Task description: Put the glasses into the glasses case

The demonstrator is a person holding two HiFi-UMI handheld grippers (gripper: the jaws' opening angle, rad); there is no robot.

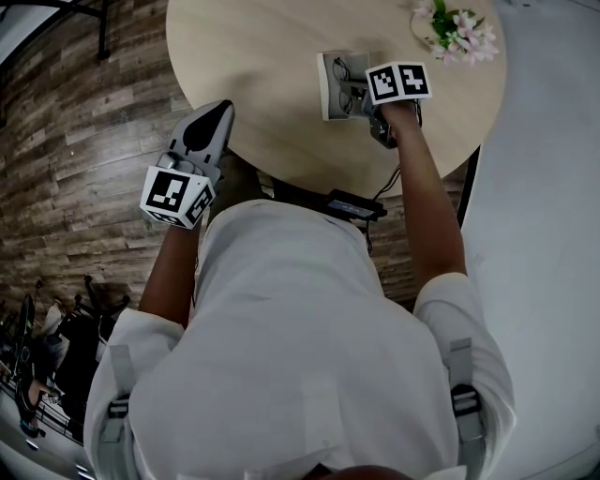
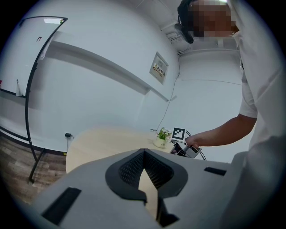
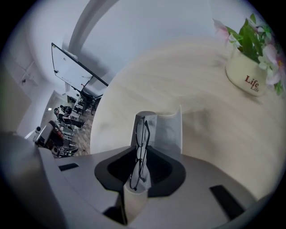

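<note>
The black thin-framed glasses (image 3: 142, 134) stand on edge between the jaws of my right gripper (image 3: 142, 154), which is shut on them. They sit in the open pale grey glasses case (image 3: 172, 127), whose lid stands up behind them. From the head view the case (image 1: 328, 89) lies on the round wooden table (image 1: 262, 56), with the glasses (image 1: 340, 86) and my right gripper (image 1: 356, 94) over its right side. My left gripper (image 1: 217, 112) hangs at the table's left front edge, shut and holding nothing, well away from the case.
A white pot of pink flowers (image 1: 459, 28) stands at the table's back right, close behind the case (image 3: 250, 71). A black box with a cable (image 1: 354, 204) sits below the table's near edge. Wooden floor lies to the left.
</note>
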